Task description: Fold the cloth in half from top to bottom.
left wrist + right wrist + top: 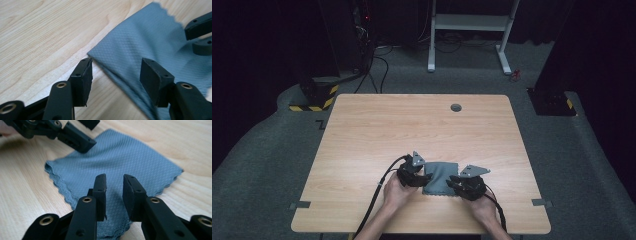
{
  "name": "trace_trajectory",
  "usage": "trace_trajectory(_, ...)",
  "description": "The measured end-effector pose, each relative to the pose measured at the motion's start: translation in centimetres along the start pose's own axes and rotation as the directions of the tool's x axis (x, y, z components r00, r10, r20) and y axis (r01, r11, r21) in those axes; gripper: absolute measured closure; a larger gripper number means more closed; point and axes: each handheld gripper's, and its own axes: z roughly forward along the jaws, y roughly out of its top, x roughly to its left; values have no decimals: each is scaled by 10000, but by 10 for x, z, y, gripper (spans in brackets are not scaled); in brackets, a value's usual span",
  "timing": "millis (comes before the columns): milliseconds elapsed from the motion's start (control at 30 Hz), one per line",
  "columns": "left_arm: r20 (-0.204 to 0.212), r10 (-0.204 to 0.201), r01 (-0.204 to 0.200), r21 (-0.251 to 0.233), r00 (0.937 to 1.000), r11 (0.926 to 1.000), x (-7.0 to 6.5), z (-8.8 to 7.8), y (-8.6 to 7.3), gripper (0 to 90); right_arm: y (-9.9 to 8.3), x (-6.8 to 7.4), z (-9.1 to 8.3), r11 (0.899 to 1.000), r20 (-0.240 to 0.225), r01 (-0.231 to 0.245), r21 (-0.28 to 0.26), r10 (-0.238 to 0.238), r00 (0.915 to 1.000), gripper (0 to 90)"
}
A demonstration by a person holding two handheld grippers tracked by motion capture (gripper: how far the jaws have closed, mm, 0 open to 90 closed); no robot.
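Low in the frame's middle, the left gripper (413, 172) has its fingers apart over the folded grey cloth's (441, 178) left edge. The cloth lies flat, roughly square, bare tabletop (412, 125) beyond. The right gripper (464, 184) has its fingers slightly apart, unclamped, above the cloth's right edge.

A light wood-grain tabletop (362, 130) with rounded corners is seen standing on grey carpet (262, 165). A small round grey cap (456, 107) is set into it near the far edge, right of the middle. One folded grey-blue cloth (440, 177) with a diamond weave and a scalloped edge is laid flat on the tabletop near the front edge, about midway across; a layered fold is shown along its side in the left gripper view (140, 42)
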Motion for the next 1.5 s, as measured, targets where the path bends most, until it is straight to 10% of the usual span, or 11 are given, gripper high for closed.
trace_trajectory(233,-114,-93,96,258,9999,9996,16,-2,-6,446,-4,1,4,9994,57,252,253,-254,9997,720)
trace_trajectory(300,-872,171,-128,496,9960,9987,22,-6,-7,452,-4,2,3,9991,91,297,307,-300,9995,714)
trace_trajectory(400,207,-394,400,-259,9990,9989,21,-14,-8,433,-4,2,3,9991,62,265,317,-267,9996,705)
trace_trajectory(533,817,-119,160,-493,9966,9987,3,-13,-3,396,2,-2,2,10000,132,65,-48,-64,9999,705)
trace_trajectory(933,39,448,-448,-1,9990,9990,-1,-16,-19,371,5,-20,8,9990,561,-217,381,195,9982,703)
trace_trajectory(1100,777,-72,144,-934,9969,9955,4,-9,-2,406,13,-25,8,9980,736,-579,-249,596,9955,702)
trace_trajectory(1300,-286,-665,665,11,9974,9978,17,23,17,416,23,-43,22,9922,1376,-1230,-200,1246,9826,646)
trace_trajectory(1500,316,-603,597,192,9977,9980,19,27,24,585,26,-53,31,9897,1193,-1381,376,1328,9839,716)
